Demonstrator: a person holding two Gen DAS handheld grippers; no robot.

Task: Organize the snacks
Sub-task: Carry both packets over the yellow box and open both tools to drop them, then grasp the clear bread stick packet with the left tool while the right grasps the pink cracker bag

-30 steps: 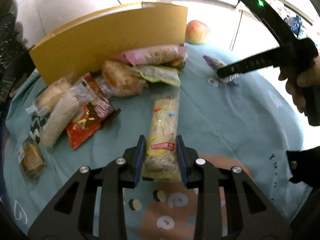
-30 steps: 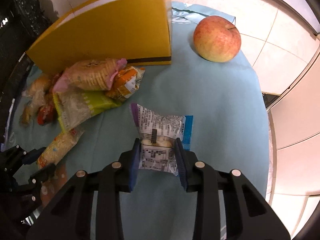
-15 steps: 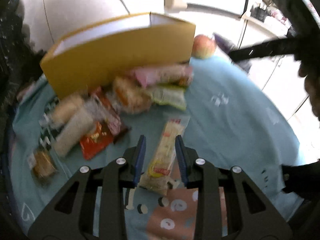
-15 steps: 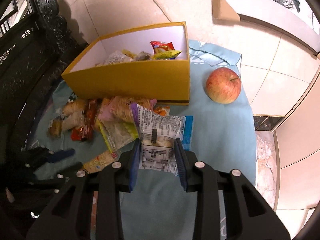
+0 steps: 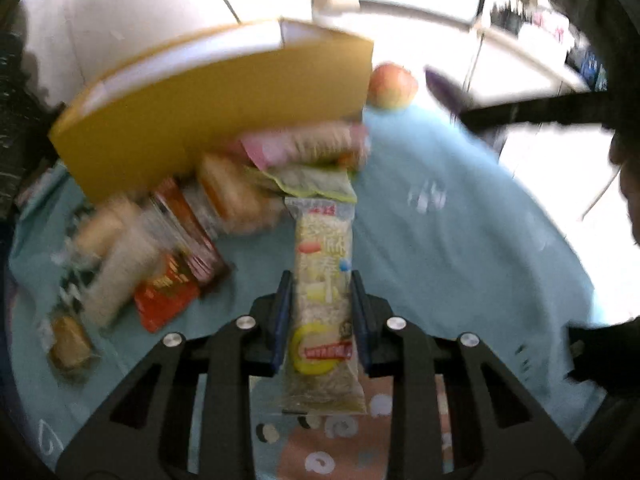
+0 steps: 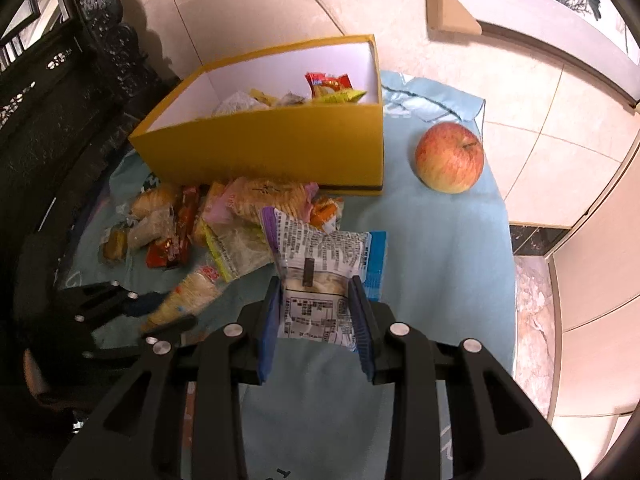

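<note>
My left gripper [image 5: 320, 316] is shut on a long clear packet of pale rice snack with a yellow and red label [image 5: 324, 280], lifted off the cloth and pointing at the yellow box [image 5: 208, 120]. My right gripper [image 6: 316, 320] is shut on a white printed packet with purple and blue edges [image 6: 320, 264], held high above the table. The yellow box [image 6: 280, 144] stands open with several snacks inside. A pile of loose snack packets [image 6: 224, 216] lies in front of it. The left gripper [image 6: 132, 312] with its packet shows low at the left in the right wrist view.
A red apple [image 6: 450, 158] sits on the teal cloth [image 6: 440, 260] right of the box. The round table's edge drops to tiled floor [image 6: 560, 112] on the right. Dark carved furniture [image 6: 60, 80] stands at the left.
Both grippers have risen with their packets. The left packet came off the cloth and swung upright towards the box. The right gripper climbed until the box's inside came into view.
</note>
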